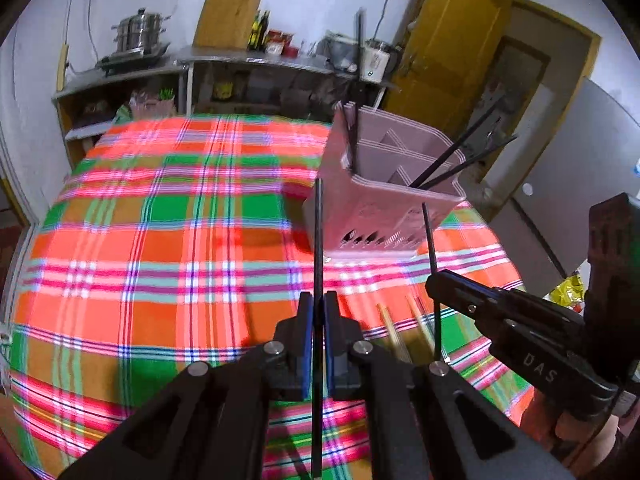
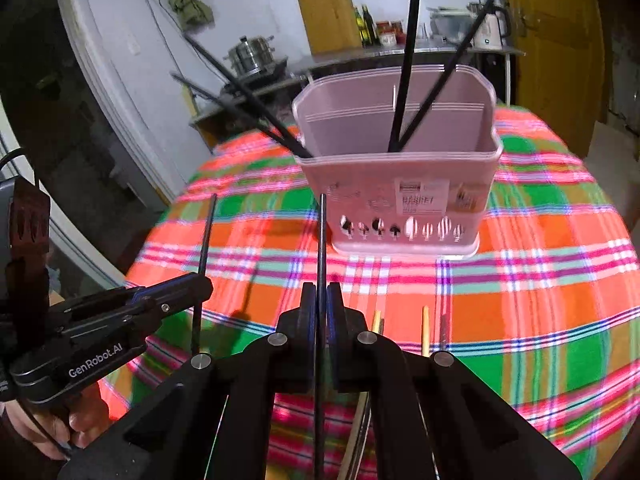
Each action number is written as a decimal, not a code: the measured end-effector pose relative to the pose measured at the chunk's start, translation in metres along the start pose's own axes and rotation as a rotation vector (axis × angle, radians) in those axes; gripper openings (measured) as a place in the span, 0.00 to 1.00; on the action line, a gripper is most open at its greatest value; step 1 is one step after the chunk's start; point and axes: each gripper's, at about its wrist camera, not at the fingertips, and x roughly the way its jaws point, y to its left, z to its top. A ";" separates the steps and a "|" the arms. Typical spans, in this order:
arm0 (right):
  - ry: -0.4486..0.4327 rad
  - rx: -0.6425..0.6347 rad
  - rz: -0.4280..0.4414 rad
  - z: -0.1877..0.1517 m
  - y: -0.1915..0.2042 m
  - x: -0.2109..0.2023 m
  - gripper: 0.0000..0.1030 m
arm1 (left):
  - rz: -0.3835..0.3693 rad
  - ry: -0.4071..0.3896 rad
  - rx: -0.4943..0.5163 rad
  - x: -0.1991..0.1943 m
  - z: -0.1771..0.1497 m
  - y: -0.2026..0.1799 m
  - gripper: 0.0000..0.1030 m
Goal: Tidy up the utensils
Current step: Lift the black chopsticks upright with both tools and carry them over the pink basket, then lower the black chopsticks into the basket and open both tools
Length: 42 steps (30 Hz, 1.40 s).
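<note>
My left gripper [image 1: 319,300] is shut on a black chopstick [image 1: 318,232] that stands nearly upright above the plaid tablecloth [image 1: 160,240]. My right gripper [image 2: 321,292] is shut on a second black chopstick [image 2: 322,240], also upright. Each gripper shows in the other's view, the right gripper [image 1: 434,284] at the right and the left gripper [image 2: 202,282] at the left. Just beyond both stands a pink utensil basket [image 2: 400,184] with dividers, and several black chopsticks [image 2: 404,80] lean in it. Two pale wooden chopsticks [image 2: 425,330] lie on the cloth near the grippers.
The table's far edge meets a metal counter [image 1: 224,58] with a steamer pot [image 1: 138,34], bottles and a kettle. A yellow door [image 1: 448,48] stands at the back right. A hand [image 2: 84,420] grips the left tool. The left half of the cloth bears no objects.
</note>
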 end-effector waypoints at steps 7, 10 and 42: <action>-0.094 -0.016 0.013 0.016 0.006 -0.042 0.05 | -0.020 -0.083 0.037 -0.036 0.018 -0.017 0.05; -0.130 -0.027 0.015 0.021 0.012 -0.054 0.05 | -0.023 -0.111 0.053 -0.048 0.024 -0.023 0.05; -0.246 -0.038 -0.032 0.024 -0.008 -0.106 0.05 | -0.039 -0.121 0.100 -0.059 0.038 -0.048 0.05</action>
